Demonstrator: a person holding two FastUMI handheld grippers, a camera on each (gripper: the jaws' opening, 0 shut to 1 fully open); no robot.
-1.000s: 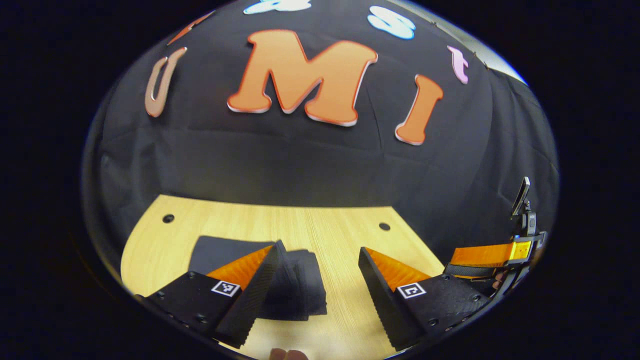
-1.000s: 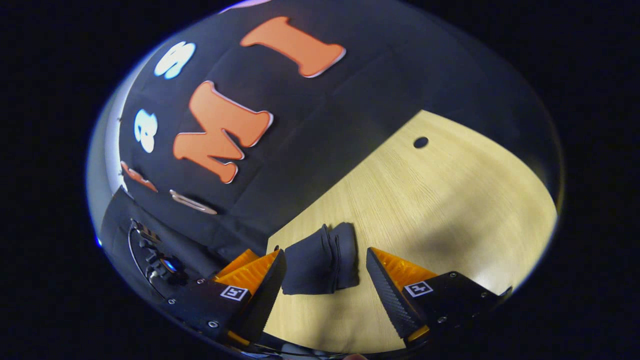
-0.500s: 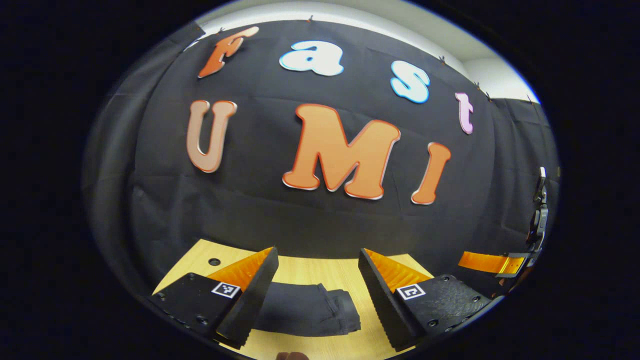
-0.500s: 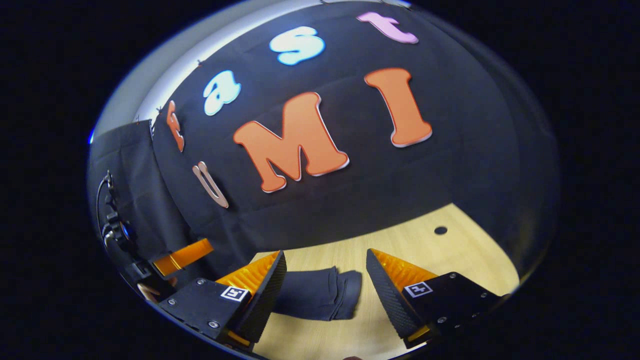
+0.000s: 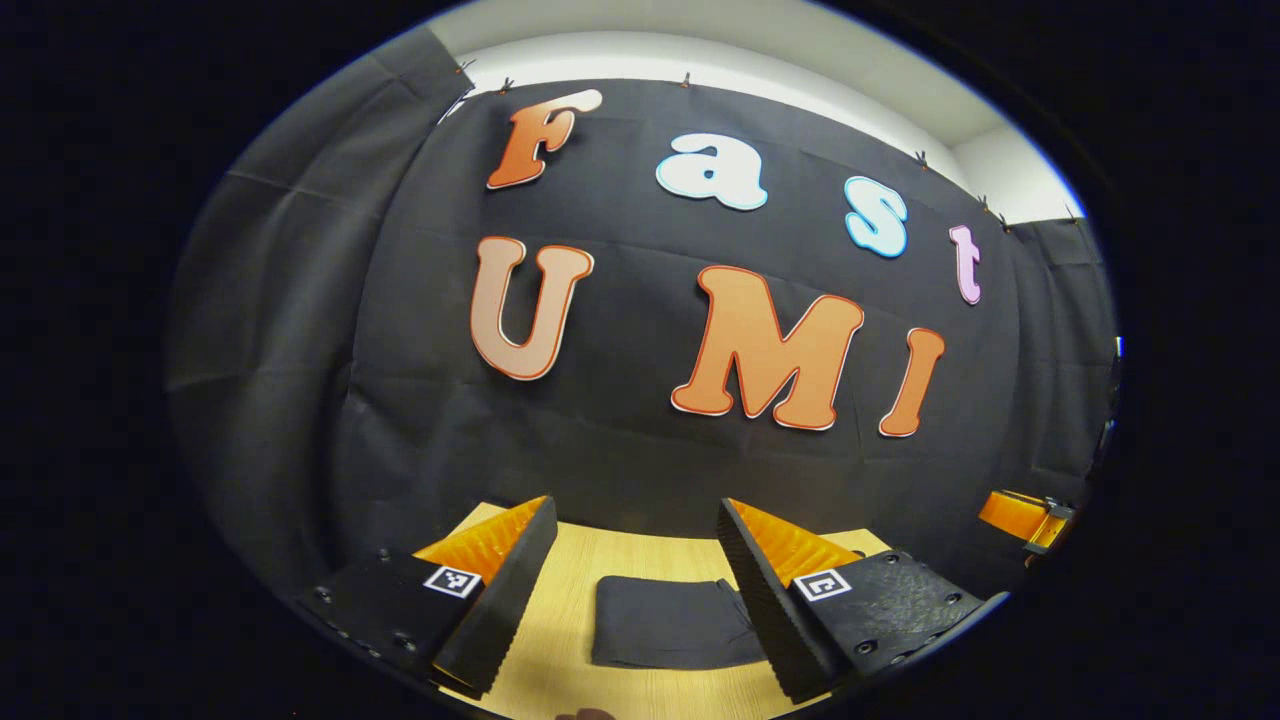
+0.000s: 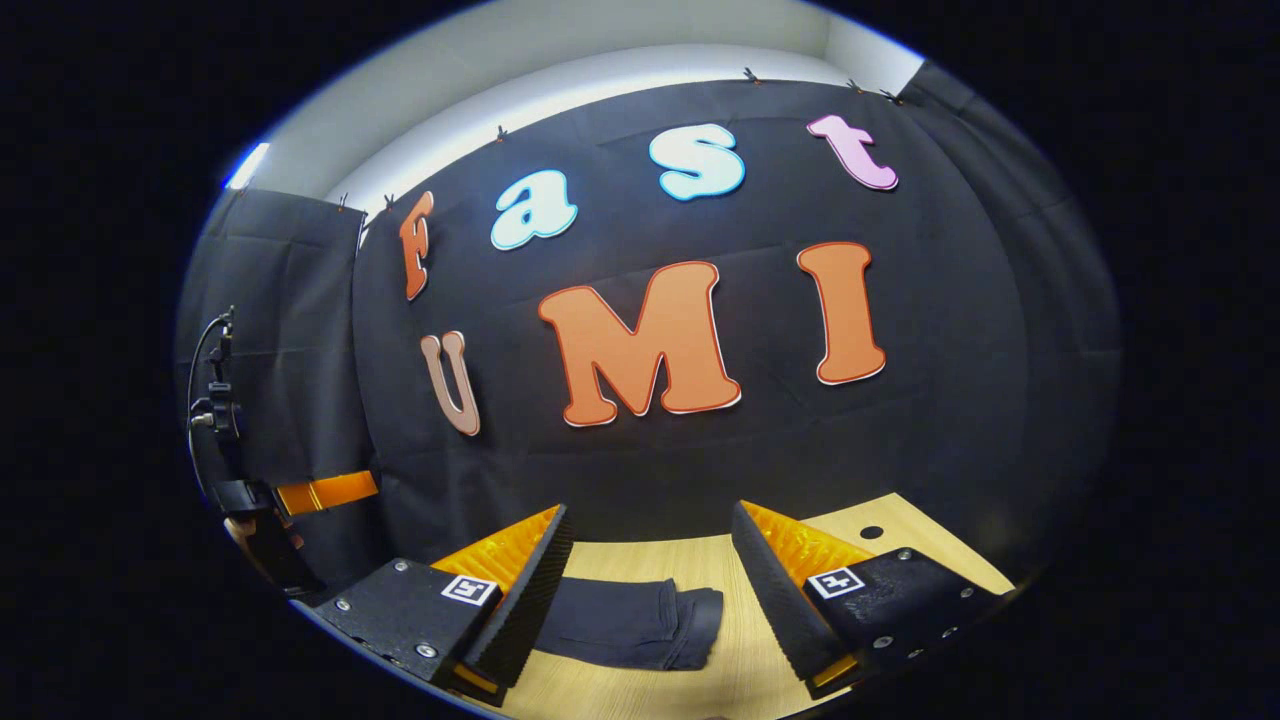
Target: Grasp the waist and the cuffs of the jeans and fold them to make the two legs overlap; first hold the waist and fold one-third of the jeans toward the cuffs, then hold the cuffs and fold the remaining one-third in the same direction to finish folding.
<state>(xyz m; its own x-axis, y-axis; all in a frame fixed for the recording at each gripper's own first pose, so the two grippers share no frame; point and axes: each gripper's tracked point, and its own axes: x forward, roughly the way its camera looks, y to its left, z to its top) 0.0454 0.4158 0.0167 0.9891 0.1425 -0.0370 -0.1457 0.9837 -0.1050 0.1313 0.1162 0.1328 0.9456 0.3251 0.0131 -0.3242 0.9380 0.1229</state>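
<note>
We found the jeans [image 5: 672,622] folded into a compact bundle on the table [image 5: 570,560], at 6 o'clock between the left gripper [image 5: 636,600] fingers. Both the left and right gripper [image 6: 648,602] stood spread, empty. We judged folding done; retreat should go straight up, clear of the bundle.

A light wooden table [image 5: 585,565] stands in front of the black wall. The dark jeans [image 5: 670,635] lie flat on it, folded up into a small, neat bundle [image 6: 630,622]. In the right gripper view, a little round hole [image 6: 871,532] sits in the tabletop, well apart from the jeans.
</note>
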